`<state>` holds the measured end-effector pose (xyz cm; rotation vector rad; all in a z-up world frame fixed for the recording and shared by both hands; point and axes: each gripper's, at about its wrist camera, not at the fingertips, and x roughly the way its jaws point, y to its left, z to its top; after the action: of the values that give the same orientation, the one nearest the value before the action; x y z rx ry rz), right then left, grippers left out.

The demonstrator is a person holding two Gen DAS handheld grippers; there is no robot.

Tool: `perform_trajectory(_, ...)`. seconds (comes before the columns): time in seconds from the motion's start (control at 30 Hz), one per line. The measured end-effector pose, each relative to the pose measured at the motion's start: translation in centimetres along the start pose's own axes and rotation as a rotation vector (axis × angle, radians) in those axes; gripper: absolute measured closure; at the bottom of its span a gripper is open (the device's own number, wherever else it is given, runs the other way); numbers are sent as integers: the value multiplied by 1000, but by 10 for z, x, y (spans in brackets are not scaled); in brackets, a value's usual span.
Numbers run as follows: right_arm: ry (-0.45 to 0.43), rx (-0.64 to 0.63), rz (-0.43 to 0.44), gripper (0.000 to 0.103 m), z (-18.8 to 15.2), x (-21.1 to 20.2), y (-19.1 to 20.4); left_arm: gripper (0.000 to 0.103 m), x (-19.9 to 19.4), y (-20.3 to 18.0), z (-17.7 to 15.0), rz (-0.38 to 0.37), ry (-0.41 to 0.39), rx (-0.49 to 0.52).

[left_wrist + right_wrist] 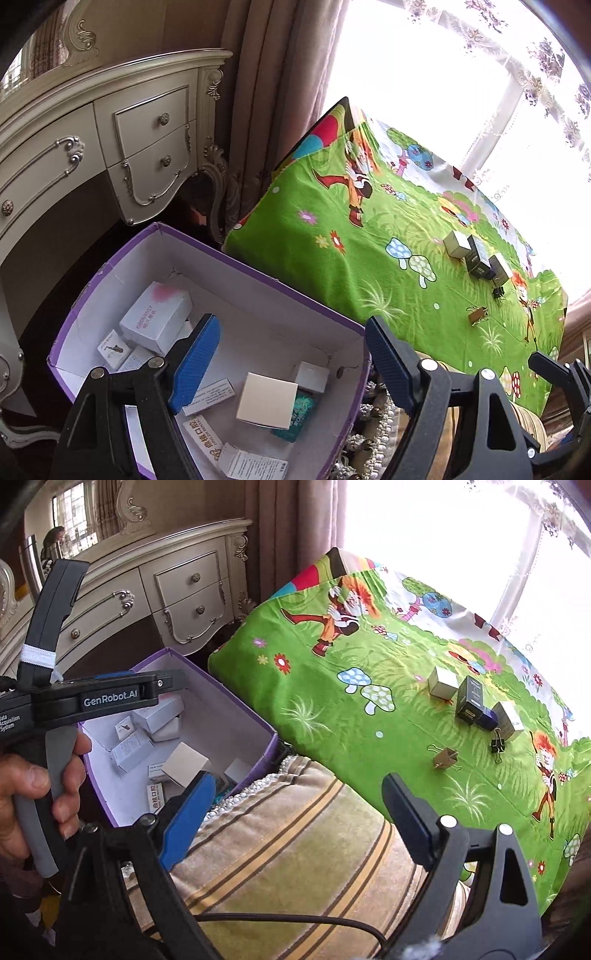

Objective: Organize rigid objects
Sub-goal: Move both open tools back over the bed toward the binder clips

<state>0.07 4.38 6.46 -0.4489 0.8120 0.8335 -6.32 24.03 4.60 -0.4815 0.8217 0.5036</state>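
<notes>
Leftmost, a purple storage box (pixel 207 347) holds several small cartons; the left gripper (pixel 291 362) hangs over it, jaws spread and empty. Right of the box, the right gripper (pixel 299 812) is also spread and empty. Farther right, three small boxes (pixel 472 705) and two binder clips (pixel 496 744) wait on the green cloth (pixel 332 720); soft fabric could likely snag during a pinch

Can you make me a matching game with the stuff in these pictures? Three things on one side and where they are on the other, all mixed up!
Things:
1. cream square box
2. black binder clip
3. left gripper

Places:
A. on the green cartoon cloth
B. open above the purple box
C. inside the purple box

Pairs: 1-C, 2-A, 3-B
</notes>
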Motion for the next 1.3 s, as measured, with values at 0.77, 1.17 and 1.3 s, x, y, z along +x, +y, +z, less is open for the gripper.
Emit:
perform_trajectory(0.77,7,362,-225,10,-26,0,-217,21,57,-177,15,-243,122,243)
perform_trajectory(1.17,37,459,-222,10,-46,27,-276,22,108,-270,-12,-280,220,574)
perform_trajectory(1.3,37,481,-224,10,-49,36,-290,23,122,-291,-16,-270,206,686)
